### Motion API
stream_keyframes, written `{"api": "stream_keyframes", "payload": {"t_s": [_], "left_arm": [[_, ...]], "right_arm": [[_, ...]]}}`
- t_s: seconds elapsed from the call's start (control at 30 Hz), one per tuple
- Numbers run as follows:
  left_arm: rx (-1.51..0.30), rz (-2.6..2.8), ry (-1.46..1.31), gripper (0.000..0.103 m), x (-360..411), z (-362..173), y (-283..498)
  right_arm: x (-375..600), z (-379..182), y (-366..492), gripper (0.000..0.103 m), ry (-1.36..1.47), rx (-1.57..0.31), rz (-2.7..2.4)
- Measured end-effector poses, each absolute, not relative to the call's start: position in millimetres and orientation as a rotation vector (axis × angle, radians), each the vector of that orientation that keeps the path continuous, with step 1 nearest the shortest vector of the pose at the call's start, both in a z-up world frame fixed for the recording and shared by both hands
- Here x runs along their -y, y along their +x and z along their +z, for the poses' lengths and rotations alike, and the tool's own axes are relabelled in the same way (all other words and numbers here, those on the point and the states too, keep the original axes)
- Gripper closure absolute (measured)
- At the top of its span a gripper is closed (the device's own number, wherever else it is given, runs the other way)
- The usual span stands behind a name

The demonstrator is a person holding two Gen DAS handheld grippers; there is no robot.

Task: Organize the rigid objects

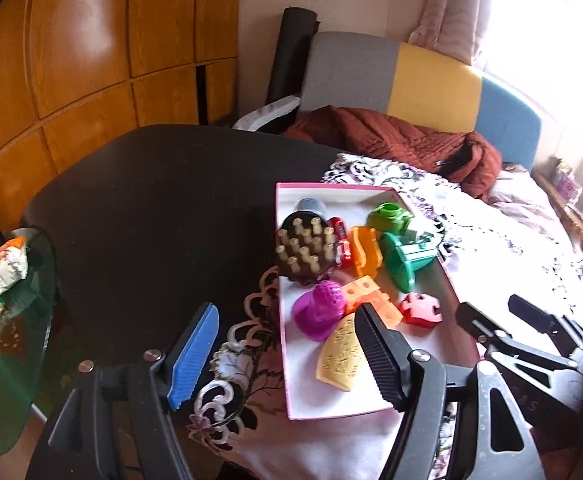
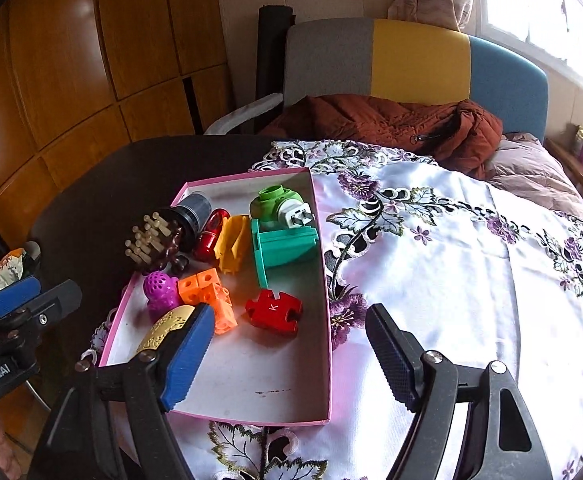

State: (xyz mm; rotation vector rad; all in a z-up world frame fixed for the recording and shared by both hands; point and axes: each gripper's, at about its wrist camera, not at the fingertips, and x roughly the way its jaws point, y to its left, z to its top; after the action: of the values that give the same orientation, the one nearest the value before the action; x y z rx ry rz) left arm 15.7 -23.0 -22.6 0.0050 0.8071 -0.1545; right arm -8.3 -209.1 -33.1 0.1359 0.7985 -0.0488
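Right wrist, box [image 2: 323, 280] btwn hand-held gripper [image 2: 291, 354] fingers

Readable marks: one letter, one partial brand, one faint print.

The red plastic jigsaw-shaped block [image 2: 274, 311] in the pink-rimmed box carries a white letter "K" on its top face. In the right wrist view, the black body of the left gripper [image 2: 13, 312] bears white lettering reading "nRobott.AI" (its start is cut off by the picture edge). Faint lettering on the right gripper [image 1: 527, 406] is too dim to read.

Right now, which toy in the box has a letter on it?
The red puzzle-shaped block with a white K on top. None of the others shows a visible letter.
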Motion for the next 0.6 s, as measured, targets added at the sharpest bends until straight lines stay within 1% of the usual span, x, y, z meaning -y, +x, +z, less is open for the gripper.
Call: {"api": "stream_keyframes", "payload": {"t_s": [0.2,0.3,0.5,0.53,0.57,0.6], "left_arm": [[-0.793,-0.133,0.001,0.031,18,-23,11],[-0.779,-0.130,0.008,0.034,17,-22,9],[-0.784,-0.139,-0.002,0.035,15,-22,9],[-0.779,-0.139,-0.005,0.038,14,-22,9],[-0.771,-0.140,-0.002,0.044,14,-21,8],[-0.767,-0.140,0.003,0.045,14,-21,8]], "right_arm": [[206,-32,-11,0.025,0.131,-0.796,-0.048],[204,-31,-12,0.025,0.122,-0.793,-0.047],[200,-29,-14,0.024,0.110,-0.789,-0.043],[200,-30,-14,0.024,0.107,-0.790,-0.043],[199,-30,-14,0.024,0.105,-0.791,-0.043],[198,-30,-13,0.024,0.104,-0.793,-0.042]]}}
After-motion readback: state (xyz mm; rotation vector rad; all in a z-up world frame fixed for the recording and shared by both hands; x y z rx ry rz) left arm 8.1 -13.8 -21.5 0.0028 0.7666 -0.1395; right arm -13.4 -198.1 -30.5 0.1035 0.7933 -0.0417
